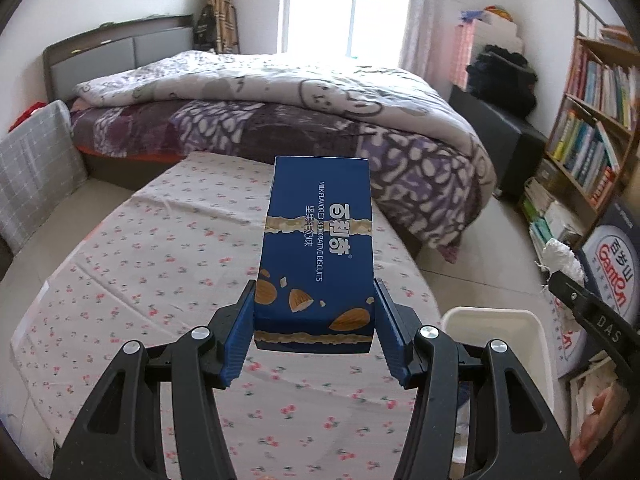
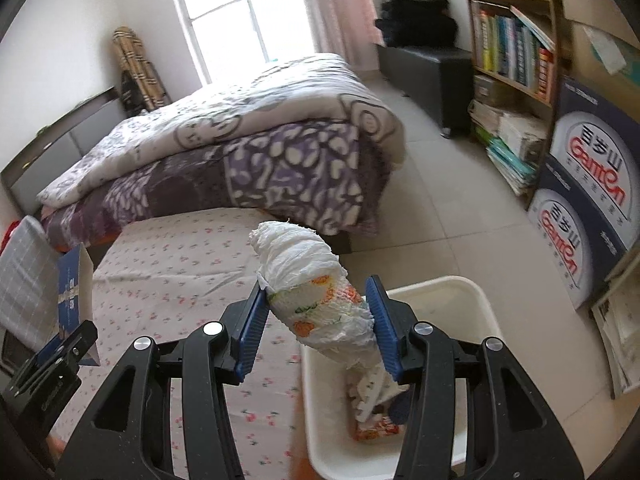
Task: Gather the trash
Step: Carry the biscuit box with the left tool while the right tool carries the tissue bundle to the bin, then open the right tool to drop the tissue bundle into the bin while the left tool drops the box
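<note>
Two items carried above floral-cloth table (image 1: 140, 260), left gripper (image 1: 314, 312) clamped blue biscuit box (image 1: 318, 248), right gripper (image 2: 316, 320) pinched rolled white diaper (image 2: 316, 292), white bin (image 2: 448, 300) at five o'clock

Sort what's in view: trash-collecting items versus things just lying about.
Job:
left gripper holding blue biscuit box
right gripper holding crumpled tissue wad
white bin

Lying about:
bed quilt
bookshelf
Ganten cartons
floral tablecloth
</note>
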`<state>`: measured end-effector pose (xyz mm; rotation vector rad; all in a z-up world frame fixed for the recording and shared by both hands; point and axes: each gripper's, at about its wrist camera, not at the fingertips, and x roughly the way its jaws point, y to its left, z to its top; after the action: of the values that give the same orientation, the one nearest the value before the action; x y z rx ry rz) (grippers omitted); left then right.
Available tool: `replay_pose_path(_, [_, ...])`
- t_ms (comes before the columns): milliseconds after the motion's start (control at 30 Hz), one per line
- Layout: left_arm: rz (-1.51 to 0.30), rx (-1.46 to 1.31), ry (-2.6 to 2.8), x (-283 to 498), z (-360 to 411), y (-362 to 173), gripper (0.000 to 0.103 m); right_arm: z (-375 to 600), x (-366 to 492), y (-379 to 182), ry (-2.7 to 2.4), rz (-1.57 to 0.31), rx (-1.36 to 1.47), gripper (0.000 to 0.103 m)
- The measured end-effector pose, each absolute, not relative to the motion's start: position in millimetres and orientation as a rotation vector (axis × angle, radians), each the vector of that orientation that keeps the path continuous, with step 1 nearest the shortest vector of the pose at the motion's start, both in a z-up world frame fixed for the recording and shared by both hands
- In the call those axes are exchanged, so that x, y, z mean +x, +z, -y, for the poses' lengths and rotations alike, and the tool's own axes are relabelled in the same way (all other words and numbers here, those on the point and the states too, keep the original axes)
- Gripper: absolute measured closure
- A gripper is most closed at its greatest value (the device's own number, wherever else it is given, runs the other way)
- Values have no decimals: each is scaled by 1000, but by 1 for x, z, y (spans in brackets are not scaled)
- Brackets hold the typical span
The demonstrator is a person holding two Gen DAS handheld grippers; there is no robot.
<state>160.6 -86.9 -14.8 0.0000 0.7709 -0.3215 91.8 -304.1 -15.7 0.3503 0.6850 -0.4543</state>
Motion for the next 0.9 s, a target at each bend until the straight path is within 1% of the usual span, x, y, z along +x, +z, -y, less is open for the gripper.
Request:
replay_pose_path(167, [-781,10,-374,154,117,-17,48,328,79,-18,-512,-697,373,54])
replay_pose_path(200, [-785,12,-387,153,124,-18,48,335,75,-18,-529,-695,383,53])
replay_pose_path(267, [-795,15,-413,150,136,-19,48,345,68,-17,-559,-685,395,46])
replay_pose_path(333, [-806,23,-449,147,151,-22,48,354,60,-15,-594,-668,407,31])
replay_pose_path(400, [-813,40,-474,143,165,-24,48,365,51,-12,-635,-646,423,27])
replay_pose_path(500, [-837,50,-529,135,187,-30,48,383,36,-9,-686,-622,459,18])
replay_pose_path(800, [-936,56,-756,112,243,-49,47,420,7,-9,-770,-601,539,13])
replay_pose_path(833, [-944,58,-768,111,246,-50,44,421,6,-8,-773,-600,542,13])
replay_pose_path(867, [-948,54,-776,109,249,-50,38,421,6,-7,-774,-598,542,13])
replay_pose_path(900, [-950,44,-778,108,249,-50,36,421,5,-6,-774,-595,540,13])
